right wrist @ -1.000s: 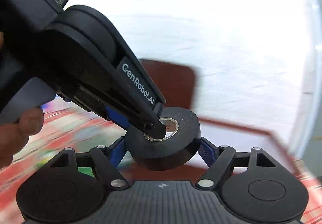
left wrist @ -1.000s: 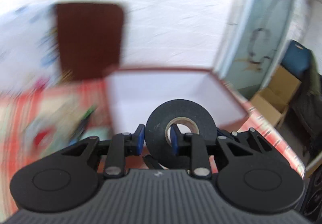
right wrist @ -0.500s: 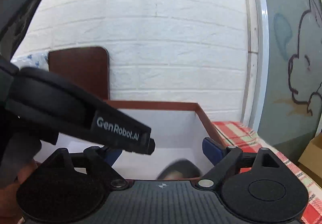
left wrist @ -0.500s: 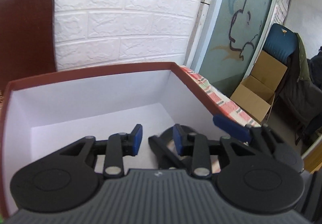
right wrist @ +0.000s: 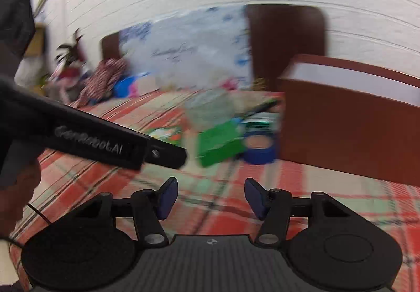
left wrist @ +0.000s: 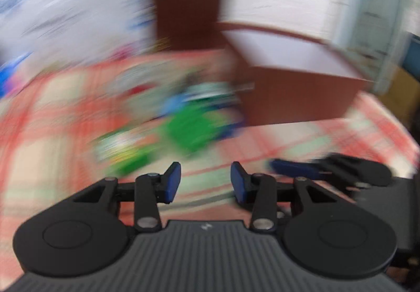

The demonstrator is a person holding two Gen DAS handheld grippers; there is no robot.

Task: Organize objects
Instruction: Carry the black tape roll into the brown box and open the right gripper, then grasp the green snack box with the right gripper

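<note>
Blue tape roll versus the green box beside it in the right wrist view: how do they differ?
The blue tape roll is a round ring with an open core; the green box is flat-sided and solid. The roll lies nearer the brown box; the green box lies further left. Both rest on the checked cloth, ungripped.

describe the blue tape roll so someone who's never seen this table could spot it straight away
Find the big reddish-brown box with the white inside, standing on the red checked tablecloth. At the foot of its near left corner lies the blue tape roll, flat, hole up, beside a green box. It is the only ring-shaped thing in that blurred pile.
</note>
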